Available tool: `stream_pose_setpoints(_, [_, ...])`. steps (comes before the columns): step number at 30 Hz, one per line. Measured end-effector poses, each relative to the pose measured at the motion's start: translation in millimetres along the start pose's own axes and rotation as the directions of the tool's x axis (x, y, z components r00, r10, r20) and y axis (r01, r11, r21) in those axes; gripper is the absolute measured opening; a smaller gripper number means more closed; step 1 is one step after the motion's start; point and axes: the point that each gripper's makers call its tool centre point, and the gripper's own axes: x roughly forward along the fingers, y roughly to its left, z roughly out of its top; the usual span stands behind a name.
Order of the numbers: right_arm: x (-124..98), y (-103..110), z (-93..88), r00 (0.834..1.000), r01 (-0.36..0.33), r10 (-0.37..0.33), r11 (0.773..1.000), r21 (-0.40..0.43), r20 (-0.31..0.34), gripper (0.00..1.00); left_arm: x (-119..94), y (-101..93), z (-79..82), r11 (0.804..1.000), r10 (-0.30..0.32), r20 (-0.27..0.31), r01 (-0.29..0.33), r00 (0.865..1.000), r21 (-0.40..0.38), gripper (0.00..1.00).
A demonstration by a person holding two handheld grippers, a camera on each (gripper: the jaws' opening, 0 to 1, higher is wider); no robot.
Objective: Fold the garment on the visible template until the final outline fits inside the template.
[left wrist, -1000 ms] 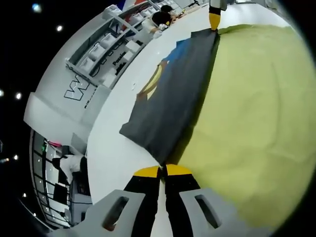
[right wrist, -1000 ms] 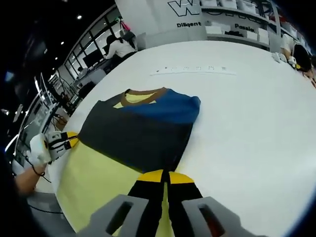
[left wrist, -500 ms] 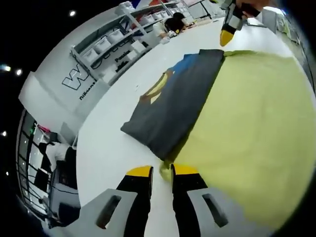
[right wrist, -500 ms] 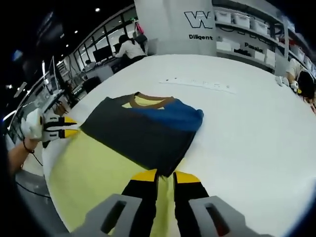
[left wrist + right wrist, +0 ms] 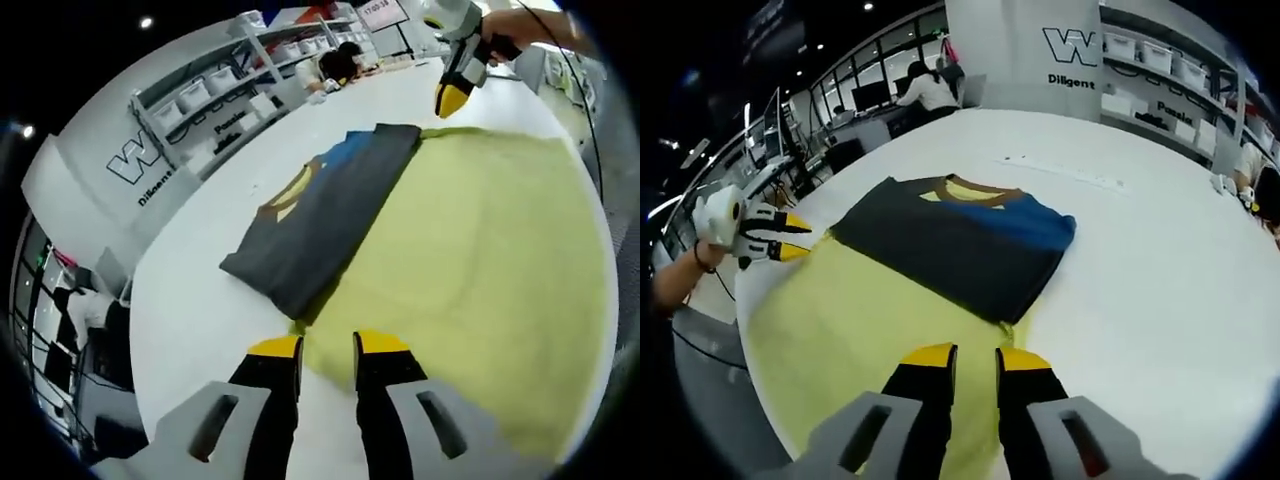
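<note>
The folded garment [image 5: 320,215] [image 5: 955,245] is dark grey with a blue patch and a yellow collar. It lies flat as a rectangle along one edge of the yellow-green template [image 5: 480,270] [image 5: 860,330]. My left gripper [image 5: 328,347] stands open just short of the garment's near corner, with nothing between its fingers. My right gripper [image 5: 976,357] is open too, a little back from the other corner. In the left gripper view the right gripper [image 5: 452,98] hangs above the template's far end. In the right gripper view the left gripper [image 5: 775,237] sits at the left in a gloved hand [image 5: 720,218].
The round white table [image 5: 1160,300] carries the template and a thin printed strip [image 5: 1065,170] beyond the garment. Shelves with white bins [image 5: 215,90] and a pillar marked "W" [image 5: 1080,50] stand past the table. People sit at desks [image 5: 925,90] in the background.
Both grippers, shut on the garment's edge a second ago, have opened, let go and drawn back. The garment now lies flat.
</note>
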Motion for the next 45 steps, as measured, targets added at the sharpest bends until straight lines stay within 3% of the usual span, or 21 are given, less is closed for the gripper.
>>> stream_pose_setpoints(5, [-2.4, 7.9, -12.1, 0.999, -0.012, 0.011, 1.0, -0.022, -0.031, 0.1, -4.8, -6.6, -10.1, 1.0, -0.022, -0.012, 0.021, 1.0, -0.013, 0.17])
stream_pose_setpoints(9, [-6.6, 12.2, -19.0, 0.999, -0.016, 0.015, 0.999, -0.03, -0.039, 0.1, -15.8, -14.8, -16.2, 0.996, -0.047, 0.002, 0.047, 0.999, -0.074, 0.17])
stream_pose_setpoints(11, [-7.3, 13.6, -21.3, 0.999, -0.02, 0.019, 0.999, -0.025, -0.044, 0.08, -17.8, -17.5, -17.6, 0.997, -0.051, -0.002, 0.051, 0.999, -0.065, 0.17])
stream_pose_setpoints(14, [-10.7, 18.1, -28.1, 0.998, -0.023, 0.021, 0.999, -0.032, -0.057, 0.12, -24.3, -27.9, -17.6, 0.996, -0.083, 0.003, 0.084, 0.997, -0.028, 0.18])
stream_pose_setpoints(17, [-13.5, 21.6, -34.3, 0.997, -0.035, 0.031, 0.998, -0.048, -0.076, 0.1, -30.7, -40.5, -15.3, 0.99, -0.133, 0.023, 0.132, 0.991, 0.05, 0.15])
stream_pose_setpoints(28, [-27.6, 36.6, -71.0, 0.985, -0.07, 0.058, 0.995, -0.074, -0.16, 0.1, -49.4, -63.8, -21.1, 0.982, -0.183, 0.012, 0.183, 0.983, 0.047, 0.19])
stream_pose_setpoints(36, [-36.4, 54.3, -96.9, 0.971, -0.119, 0.09, 0.985, -0.123, -0.221, 0.13, -61.7, -87.4, -27.6, 0.962, -0.269, 0.005, 0.268, 0.963, 0.055, 0.21])
stream_pose_setpoints(40, [-41.1, 57.9, -104.2, 0.967, -0.133, 0.093, 0.978, -0.16, -0.236, 0.13, -65.2, -91.6, -28.8, 0.958, -0.283, 0.001, 0.283, 0.959, 0.05, 0.22])
stream_pose_setpoints(45, [-48.1, 57.8, -113.1, 0.958, -0.16, 0.098, 0.963, -0.219, -0.27, 0.18, -70.4, -102.8, -32.1, 0.943, -0.329, -0.012, 0.329, 0.944, 0.049, 0.24])
